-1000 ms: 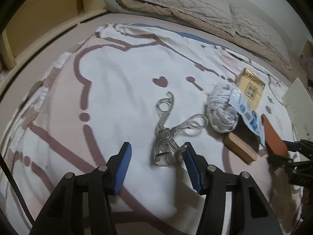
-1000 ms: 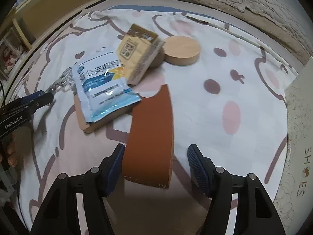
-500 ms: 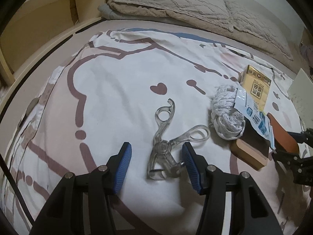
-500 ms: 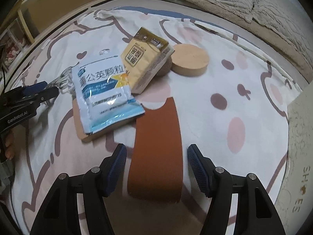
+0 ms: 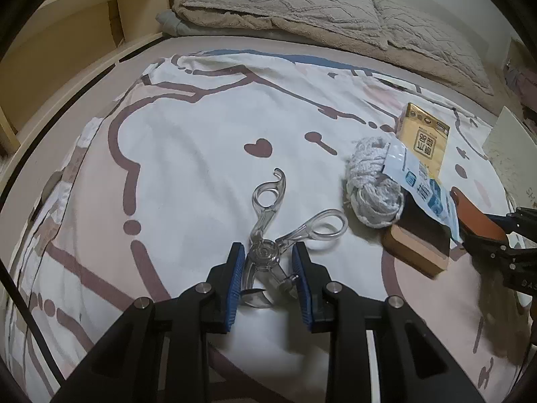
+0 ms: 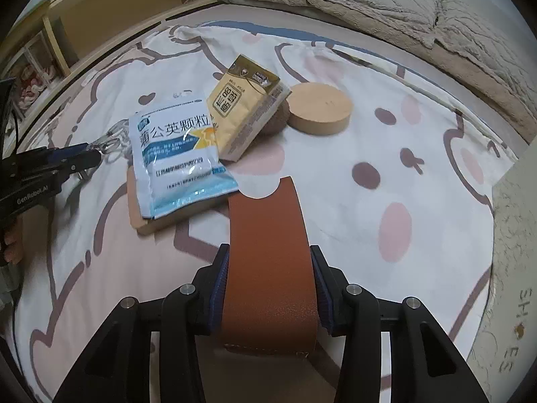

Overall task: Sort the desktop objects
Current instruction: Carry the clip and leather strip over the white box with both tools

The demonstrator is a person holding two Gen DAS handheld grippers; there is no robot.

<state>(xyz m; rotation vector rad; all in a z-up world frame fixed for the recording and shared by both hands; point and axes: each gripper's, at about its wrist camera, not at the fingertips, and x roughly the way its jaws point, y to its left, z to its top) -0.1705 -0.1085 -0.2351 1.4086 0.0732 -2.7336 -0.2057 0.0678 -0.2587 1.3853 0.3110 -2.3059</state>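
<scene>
Left gripper (image 5: 268, 277): jaws have just been closing and now clamp the clear plastic scissor-shaped tongs (image 5: 268, 252) at the pivot, blue pads against both sides. The two ring handles fan out ahead of the fingertips; the scoop ends lie back between the fingers, on the patterned bedsheet (image 5: 188, 154).

Right gripper (image 6: 268, 278): jaws have just been closing and now pinch the edges of a brown leather sleeve (image 6: 268, 262), which runs forward from between the fingers, its notched far end just short of the blue-and-white foil sachet (image 6: 178, 164).

Handling, tongs: light, rigid, smooth plastic, likely slippery against the pads. The hinge is free, so the arms may swing or scissor shut when lifted. A hold at the pivot is the most balanced; a ring handle would let it dangle.

Handling, sleeve: light, flexible, grained surface so good friction. Pinched edgewise it may bow; the unsupported far end could sag.

Ahead-left of the right gripper: the sachet rests on a rectangular wooden block (image 6: 144, 221); beyond it are a gold paper packet (image 6: 245, 104) and a round wooden disc (image 6: 319, 107).
</scene>
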